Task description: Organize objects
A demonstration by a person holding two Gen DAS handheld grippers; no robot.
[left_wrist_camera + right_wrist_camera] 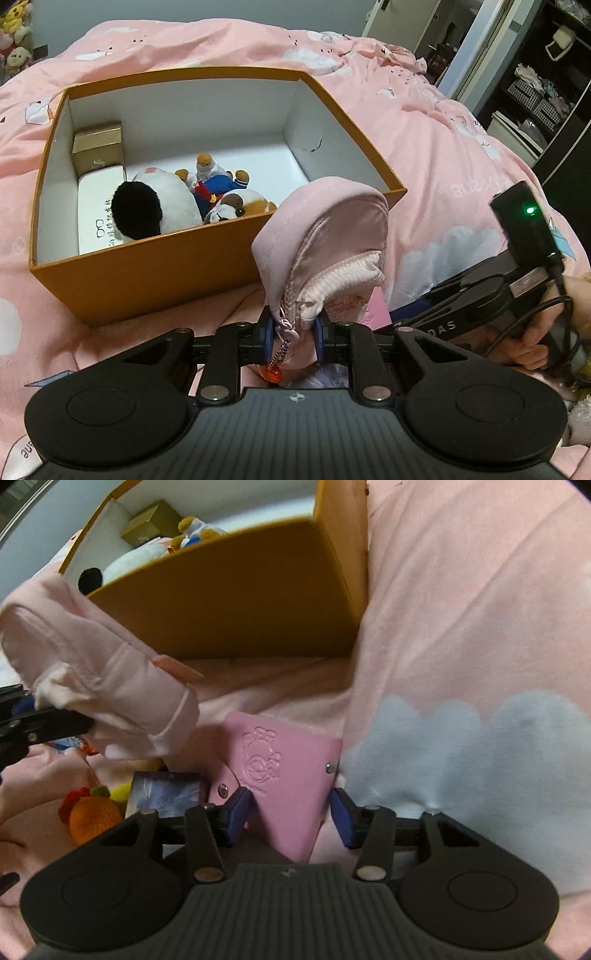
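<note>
Only right wrist shows pink wallet (286, 771), orange toy (94, 818)

Left tool (294, 334) clamped; right tool (291, 812) agape

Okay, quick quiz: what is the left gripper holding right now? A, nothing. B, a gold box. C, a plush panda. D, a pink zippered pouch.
D: the left gripper is clamped on the zipper end of the pink zippered pouch, in front of the orange box.
</note>
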